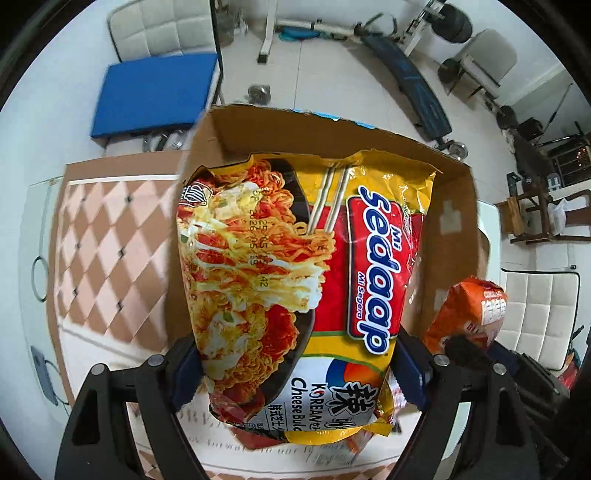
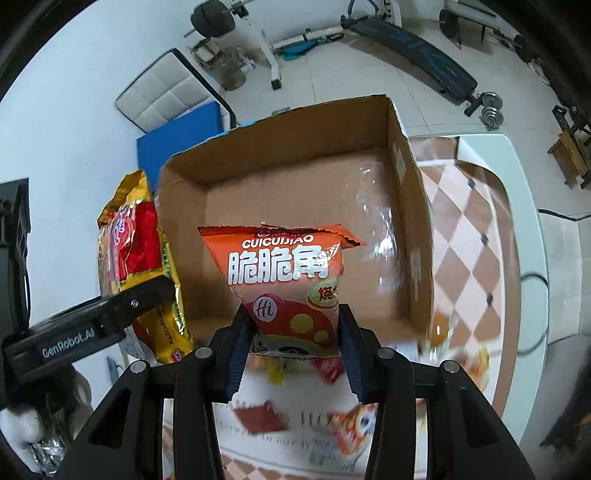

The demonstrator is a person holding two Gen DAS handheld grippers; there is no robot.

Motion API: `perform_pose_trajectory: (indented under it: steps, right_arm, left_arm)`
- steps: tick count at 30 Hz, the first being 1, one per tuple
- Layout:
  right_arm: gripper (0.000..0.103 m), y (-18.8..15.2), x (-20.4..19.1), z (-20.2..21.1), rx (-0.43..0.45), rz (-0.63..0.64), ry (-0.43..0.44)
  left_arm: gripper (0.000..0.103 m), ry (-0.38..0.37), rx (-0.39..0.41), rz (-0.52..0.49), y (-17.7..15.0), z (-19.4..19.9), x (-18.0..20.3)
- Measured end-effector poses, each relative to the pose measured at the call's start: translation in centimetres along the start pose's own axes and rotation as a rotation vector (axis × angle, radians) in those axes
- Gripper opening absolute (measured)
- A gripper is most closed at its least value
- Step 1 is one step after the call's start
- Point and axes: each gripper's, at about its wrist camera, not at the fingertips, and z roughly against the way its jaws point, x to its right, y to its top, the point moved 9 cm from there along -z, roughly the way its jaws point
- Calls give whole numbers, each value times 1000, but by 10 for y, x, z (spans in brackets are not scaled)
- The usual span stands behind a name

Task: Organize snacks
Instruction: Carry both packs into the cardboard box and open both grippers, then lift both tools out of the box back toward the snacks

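We are in the carrying step: both packets are lifted and held over the open cardboard box (image 2: 295, 192), and neither has been let go yet. Our left gripper (image 1: 295, 373) has its jaws set wide around the lower part of the Sedaap noodle packet (image 1: 295, 258), pinching it by its sides so it hangs over the box's left half. Our right gripper (image 2: 295, 332) has its jaws drawn in much closer, clamped on the bottom of the orange crisp bag (image 2: 288, 277), which hangs above the middle of the box. In the right wrist view the box floor looks bare, so we judge these to be the first things to go in.

Next, we think, each packet needs lowering past the box walls before the jaws part; the noodle packet is broad and limp, so it could catch on the rim, and the two packets are close enough to jostle.

The box stands on a counter (image 2: 480, 236) covered with a pink-and-brown diamond-patterned cloth. On our side of the box, more snacks (image 2: 354, 428) lie loose on the counter, too blurred to name. Beyond the box is a white tiled floor with a weight bench (image 2: 417, 48), dumbbells (image 2: 491, 107), a blue mat (image 1: 155, 96) and white padded chairs (image 1: 166, 29).
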Motion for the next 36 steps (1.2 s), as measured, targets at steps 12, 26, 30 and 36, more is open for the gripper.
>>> perform_pose_trajectory:
  steps: [12, 26, 30, 36]
  right_arm:
    - [48, 67, 34, -118, -138, 54, -93]
    - [82, 84, 15, -145, -201, 147, -135]
    - [89, 83, 6, -140, -195, 157, -144]
    - [93, 77, -3, -122, -151, 154, -159]
  left_arm:
    - [85, 10, -160, 31, 49, -100, 8]
    - [94, 17, -116, 23, 45, -94, 24]
    - [94, 0, -86, 21, 42, -70, 26]
    - [95, 3, -16, 1, 23, -28, 22]
